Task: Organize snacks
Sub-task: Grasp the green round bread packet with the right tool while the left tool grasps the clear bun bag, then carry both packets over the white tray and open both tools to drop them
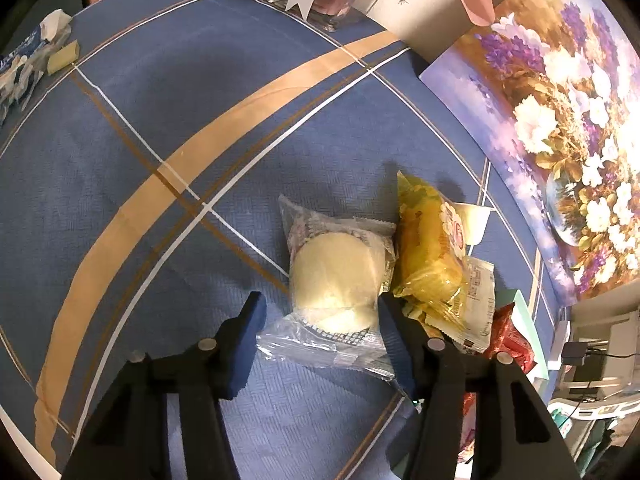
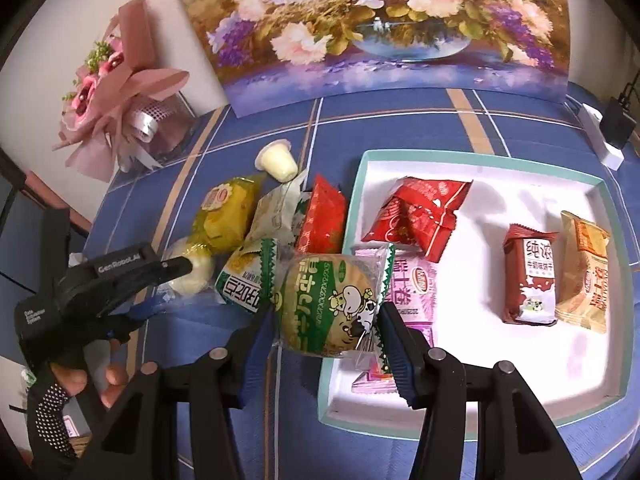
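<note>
My left gripper (image 1: 320,312) is open around a clear-wrapped pale round cake (image 1: 340,276) lying on the blue cloth; it touches neither finger clearly. A yellow snack pack (image 1: 432,256) lies just right of it. My right gripper (image 2: 324,316) is shut on a green-and-white round biscuit pack (image 2: 328,308), held above the left rim of the white tray (image 2: 600,360). The tray holds a red pack (image 2: 416,216), a purple pack (image 2: 416,292), a dark red biscuit (image 2: 528,280) and a tan pack (image 2: 584,272). The left gripper also shows in the right wrist view (image 2: 188,268) at the pale cake (image 2: 192,276).
Left of the tray lie a yellow pack (image 2: 224,216), a second green pack (image 2: 248,276), a red pack (image 2: 324,220) and a jelly cup (image 2: 276,160). A pink bouquet (image 2: 116,92) and a flower painting (image 2: 380,20) stand at the back. A power strip (image 2: 600,136) lies far right.
</note>
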{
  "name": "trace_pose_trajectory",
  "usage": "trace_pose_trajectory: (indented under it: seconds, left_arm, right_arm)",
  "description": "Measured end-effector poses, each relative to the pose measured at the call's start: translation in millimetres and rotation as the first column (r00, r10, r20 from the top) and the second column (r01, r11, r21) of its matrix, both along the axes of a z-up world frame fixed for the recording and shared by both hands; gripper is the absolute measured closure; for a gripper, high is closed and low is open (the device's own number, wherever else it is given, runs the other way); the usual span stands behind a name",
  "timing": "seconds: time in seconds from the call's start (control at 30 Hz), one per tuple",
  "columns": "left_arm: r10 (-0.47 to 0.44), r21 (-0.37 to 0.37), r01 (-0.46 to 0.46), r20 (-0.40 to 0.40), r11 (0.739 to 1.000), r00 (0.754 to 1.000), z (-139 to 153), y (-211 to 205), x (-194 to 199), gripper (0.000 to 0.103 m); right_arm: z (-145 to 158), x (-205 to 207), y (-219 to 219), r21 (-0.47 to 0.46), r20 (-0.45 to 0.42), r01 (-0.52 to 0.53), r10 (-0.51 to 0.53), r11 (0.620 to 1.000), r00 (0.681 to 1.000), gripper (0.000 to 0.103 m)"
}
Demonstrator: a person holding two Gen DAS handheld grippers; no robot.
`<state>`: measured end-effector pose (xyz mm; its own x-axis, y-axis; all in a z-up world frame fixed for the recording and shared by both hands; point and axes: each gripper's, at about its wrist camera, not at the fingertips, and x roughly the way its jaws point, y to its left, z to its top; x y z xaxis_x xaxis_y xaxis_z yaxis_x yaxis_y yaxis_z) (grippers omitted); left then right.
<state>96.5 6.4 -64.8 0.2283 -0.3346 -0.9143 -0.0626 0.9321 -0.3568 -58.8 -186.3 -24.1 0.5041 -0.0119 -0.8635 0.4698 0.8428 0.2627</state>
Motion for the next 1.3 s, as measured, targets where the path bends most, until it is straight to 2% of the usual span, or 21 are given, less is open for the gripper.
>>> trace_pose_trajectory:
  seconds: [0.43,0.53,0.7,0.87,1.0,1.17,1.3]
  left_arm:
    - [-0.004,0.013,0.003,0.034,1.0,0.999,19,-1,-7,0.054]
    - [0.01,-0.015,-0.01,0.011,1.0,1.0,10,0,-5,0.053]
    - [0.047,-0.034,-0.048,-0.01,0.998,0.999,-1,5,0,0.041]
    - [0.053,-0.093,-0.055,-0.03,0.994,0.998,-18,5,3,0.04]
    - [0.049,-0.087,-0.05,-0.013,0.995,0.999,-19,4,2,0.04]
    - [0.058,-0.095,-0.057,0.008,0.994,0.998,-7,7,-1,0.053]
    - [0.073,-0.06,-0.069,0.062,0.996,0.995,17,13,-5,0.056]
  right_arm:
    - [1,-11,-17,0.015,-0.011,0.054,-0.054,0.998,0.998,0.048]
    - [1,-10,-18,0.017,-0.013,0.056,-0.056,0.998,0.998,0.048]
    - [-5,-8,-19,0.015,-0.036,0.062,-0.061,0.998,0.997,0.048]
    - [-12,-6,-22,0.023,-0.057,0.07,-0.069,0.997,0.996,0.048]
    - [-13,-6,-23,0.023,-0.063,0.073,-0.072,0.997,0.995,0.047]
    - [-15,-6,-22,0.027,-0.062,0.077,-0.075,0.997,0.995,0.047]
    - [-11,-10,-23,0.026,-0.039,0.085,-0.084,0.996,0.996,0.047]
